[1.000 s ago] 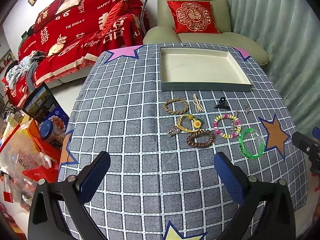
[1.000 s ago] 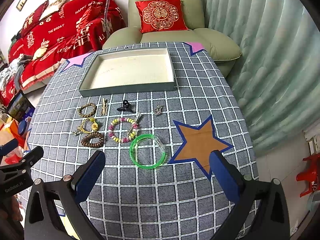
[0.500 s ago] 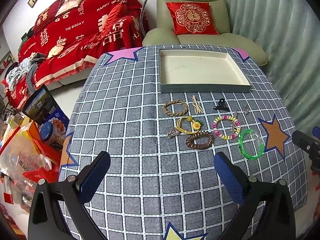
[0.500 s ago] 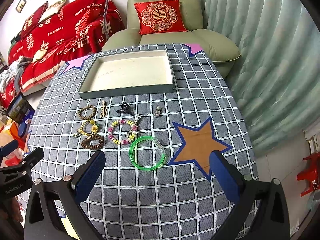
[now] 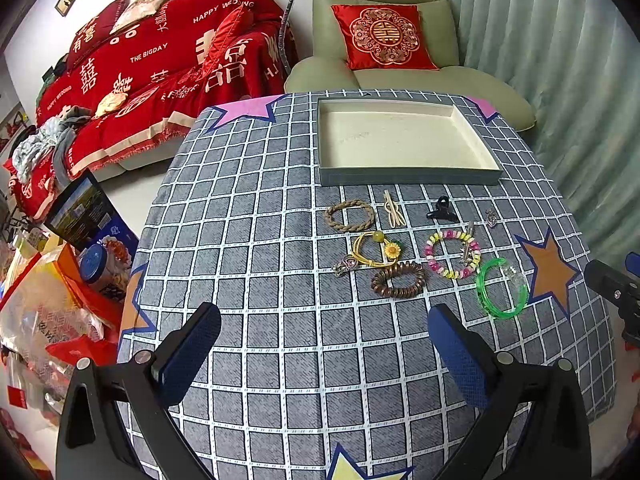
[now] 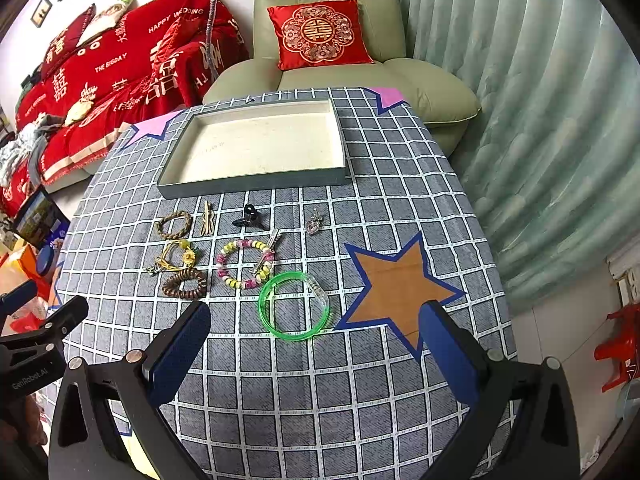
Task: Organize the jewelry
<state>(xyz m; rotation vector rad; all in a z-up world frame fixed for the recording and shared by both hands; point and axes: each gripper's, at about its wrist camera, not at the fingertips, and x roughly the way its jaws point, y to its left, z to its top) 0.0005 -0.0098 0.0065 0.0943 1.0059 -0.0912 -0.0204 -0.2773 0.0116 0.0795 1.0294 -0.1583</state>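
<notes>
Green bangle [image 6: 294, 306] overlapped the bead bracelet [image 6: 246, 264]; with both grippers [image 5: 324, 340] [image 6: 316, 340] wide open and empty, I risked snagging both.

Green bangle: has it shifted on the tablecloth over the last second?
No. The green bangle lies in the same spot as before, just left of the orange star printed on the cloth.

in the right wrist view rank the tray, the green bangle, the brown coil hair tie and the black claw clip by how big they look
1. tray
2. green bangle, though nearest the camera, which flatters it
3. brown coil hair tie
4. black claw clip, farther back, so its true size is less sure
</notes>
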